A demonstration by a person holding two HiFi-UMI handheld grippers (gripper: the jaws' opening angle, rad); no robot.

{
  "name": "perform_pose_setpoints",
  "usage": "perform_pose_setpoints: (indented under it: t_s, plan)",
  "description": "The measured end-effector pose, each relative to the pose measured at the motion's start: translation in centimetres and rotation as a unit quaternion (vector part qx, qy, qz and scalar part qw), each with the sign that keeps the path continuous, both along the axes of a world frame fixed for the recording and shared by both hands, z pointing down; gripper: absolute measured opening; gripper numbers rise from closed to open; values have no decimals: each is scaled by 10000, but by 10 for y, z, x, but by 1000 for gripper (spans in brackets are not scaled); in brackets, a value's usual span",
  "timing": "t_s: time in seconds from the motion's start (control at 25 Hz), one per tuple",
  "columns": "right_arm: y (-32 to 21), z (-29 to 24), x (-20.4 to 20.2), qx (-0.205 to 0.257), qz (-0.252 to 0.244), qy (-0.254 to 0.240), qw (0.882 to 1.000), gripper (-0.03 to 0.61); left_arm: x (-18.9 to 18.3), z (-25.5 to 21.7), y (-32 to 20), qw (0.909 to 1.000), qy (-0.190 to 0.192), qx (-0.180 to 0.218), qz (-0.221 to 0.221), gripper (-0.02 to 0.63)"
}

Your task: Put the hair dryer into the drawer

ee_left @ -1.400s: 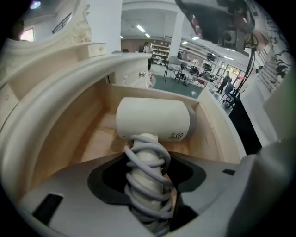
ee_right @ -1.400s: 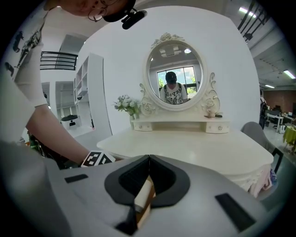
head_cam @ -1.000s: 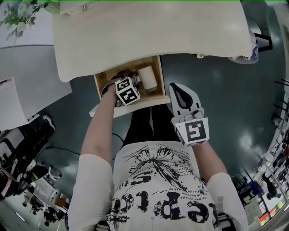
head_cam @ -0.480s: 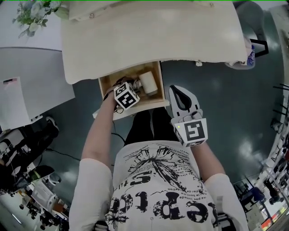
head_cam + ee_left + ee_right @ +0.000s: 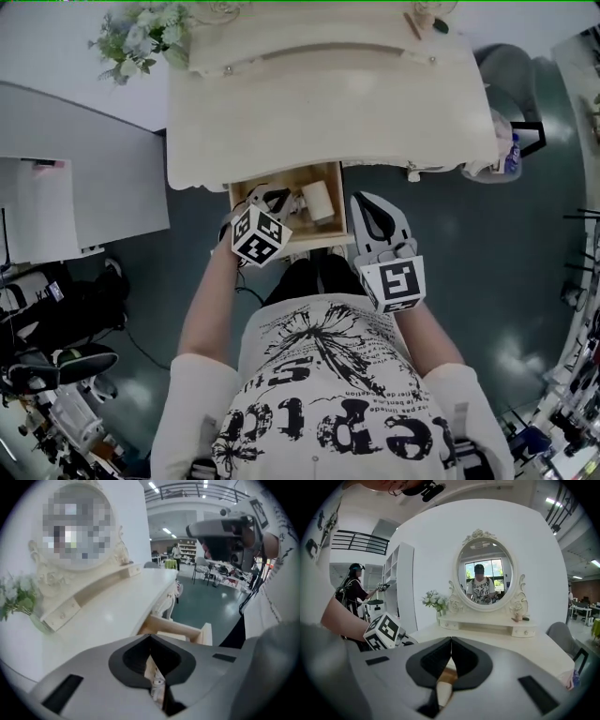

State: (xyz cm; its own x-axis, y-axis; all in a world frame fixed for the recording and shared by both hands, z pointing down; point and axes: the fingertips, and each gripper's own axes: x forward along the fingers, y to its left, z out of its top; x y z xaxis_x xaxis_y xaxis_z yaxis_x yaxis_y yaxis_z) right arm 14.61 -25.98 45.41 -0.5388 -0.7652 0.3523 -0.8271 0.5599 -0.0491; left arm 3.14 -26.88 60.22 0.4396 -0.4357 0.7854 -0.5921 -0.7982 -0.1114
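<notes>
Already the hair dryer (image 5: 319, 199) lies inside the open drawer (image 5: 344, 202), its pale barrel toward the right side; the head view is too small to show how the handle sits. The drawer stands pulled out from under the near edge of the bench (image 5: 328, 103). The left tool (image 5: 150, 639) hangs above the drawer's near left corner with its jaws pressed together and nothing between them. The right tool (image 5: 451, 640) is just right of the drawer, also closed and empty, pointing toward the far mirror (image 5: 484, 577).

Judging by its look, the dryer is a stiff plastic shell, moderately light but weighted toward the barrel. The rounded barrel is probably smooth and could roll or slip between flat pads. If it needs shifting, the handle seems the safer place to take hold, close to where it meets the barrel, so the heavier end does not swing. It should tolerate a firm squeeze. Any cord would be limp and might catch on the drawer rim.
</notes>
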Motion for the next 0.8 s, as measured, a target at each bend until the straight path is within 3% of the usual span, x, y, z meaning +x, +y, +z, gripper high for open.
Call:
perform_pose_setpoints:
  t_s: [0.2, 0.4, 0.56, 0.72, 0.8]
  plan:
    - [-6, -24, -13, 273, -201, -86, 9994, 17, 3, -85, -16, 9901, 663, 1116, -540, 21]
    - [-16, -53, -26, 583, -379, -231, 9973, 17, -7, -167, -24, 9597, 1229, 2238, -1174, 21]
    - [-23, -75, -32, 845, -411, -404, 9948, 17, -20, -209, -22, 9364, 1689, 2591, -1658, 21]
    - [-27, -91, -41, 1042, -537, -503, 9918, 17, -42, -241, -16, 9035, 2245, 2831, -2306, 21]
    - [-28, -97, -43, 1096, -607, -526, 9907, 17, -47, -249, -11, 8912, 2440, 2867, -2529, 21]
